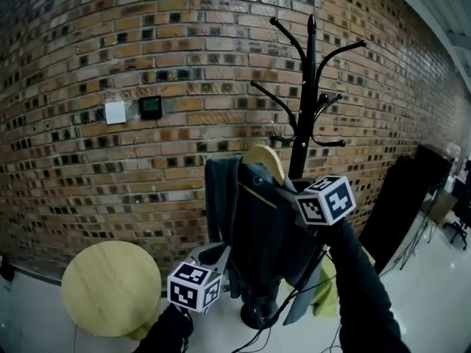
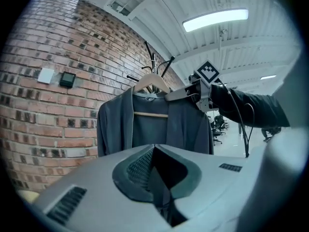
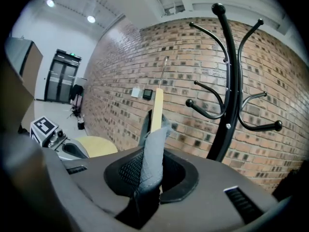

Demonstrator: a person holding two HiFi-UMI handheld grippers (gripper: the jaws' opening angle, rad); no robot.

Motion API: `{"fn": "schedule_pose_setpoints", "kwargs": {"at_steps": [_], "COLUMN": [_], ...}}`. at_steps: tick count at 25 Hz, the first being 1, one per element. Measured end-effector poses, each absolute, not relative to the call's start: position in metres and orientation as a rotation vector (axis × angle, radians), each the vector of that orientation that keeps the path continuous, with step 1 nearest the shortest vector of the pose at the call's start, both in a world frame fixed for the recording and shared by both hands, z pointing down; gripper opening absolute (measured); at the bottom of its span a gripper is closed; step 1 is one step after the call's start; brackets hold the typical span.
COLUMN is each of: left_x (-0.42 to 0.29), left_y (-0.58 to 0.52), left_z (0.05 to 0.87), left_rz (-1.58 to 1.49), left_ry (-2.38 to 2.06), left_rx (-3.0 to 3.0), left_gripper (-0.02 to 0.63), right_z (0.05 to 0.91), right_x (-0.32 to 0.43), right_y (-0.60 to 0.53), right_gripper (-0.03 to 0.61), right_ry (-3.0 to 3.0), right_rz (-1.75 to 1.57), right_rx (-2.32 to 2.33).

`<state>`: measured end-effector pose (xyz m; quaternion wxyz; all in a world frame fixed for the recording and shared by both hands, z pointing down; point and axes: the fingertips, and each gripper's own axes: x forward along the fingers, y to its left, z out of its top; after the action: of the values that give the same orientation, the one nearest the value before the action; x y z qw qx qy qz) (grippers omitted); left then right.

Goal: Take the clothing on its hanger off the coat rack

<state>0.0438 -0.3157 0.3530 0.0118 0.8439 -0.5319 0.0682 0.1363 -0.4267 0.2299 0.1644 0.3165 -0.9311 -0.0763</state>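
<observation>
Right tool [image 3: 152,146] pinches the stiff hanger [image 3: 157,108] shoulder through soft, light jacket [image 2: 116,124]; left tool [image 2: 153,148] pressed together, empty

A ceiling strip light [image 2: 215,19] is glaring white above the left gripper [image 2: 155,153]; round lamps [image 3: 91,19] are shining up-left of the right gripper [image 3: 152,151]. The brick wall [image 1: 110,50] is bowing, corners are going black, claw bodies are showing soft.

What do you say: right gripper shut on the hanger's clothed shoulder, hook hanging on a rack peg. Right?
Wrong on the hook: the right gripper is shut on the clothed shoulder of the hanger, but the hook stands clear of the coat rack. The right gripper view shows it.
</observation>
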Motion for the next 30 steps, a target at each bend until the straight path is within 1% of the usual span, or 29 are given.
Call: {"fn": "schedule_pose_setpoints", "kwargs": {"at_steps": [6,12,17,23,30], "left_x": [0.005,-0.078,-0.189,-0.325,-0.458], "left_y": [-0.277,-0.237,-0.184,-0.111,-0.04], "left_z": [0.355,0.342,0.326,0.306,0.302], "left_rz": [0.201,0.177,0.168,0.158,0.174], "left_ry": [-1.877,-2.086,-2.307,-2.51,-2.638], "left_rx": [2.468,2.318,2.137,1.956,1.782], "left_gripper": [0.003,0.003,0.003,0.003,0.003], "right_z": [0.196,0.158,0.122,0.12,0.115], "right_x": [0.069,-0.041,-0.178,-0.343,-0.491], "right_y": [-0.401,-0.366,-0.313,-0.256,-0.212], "right_gripper": [0.037,0.037,0.037,0.037,0.037], "right_ry": [-2.747,-2.82,-2.9,-2.935,-2.948], "right_rz": [-0.327,-0.403,-0.467,-0.44,-0.45], "right_rx": [0.661,0.442,0.218,0.055,-0.017]}}
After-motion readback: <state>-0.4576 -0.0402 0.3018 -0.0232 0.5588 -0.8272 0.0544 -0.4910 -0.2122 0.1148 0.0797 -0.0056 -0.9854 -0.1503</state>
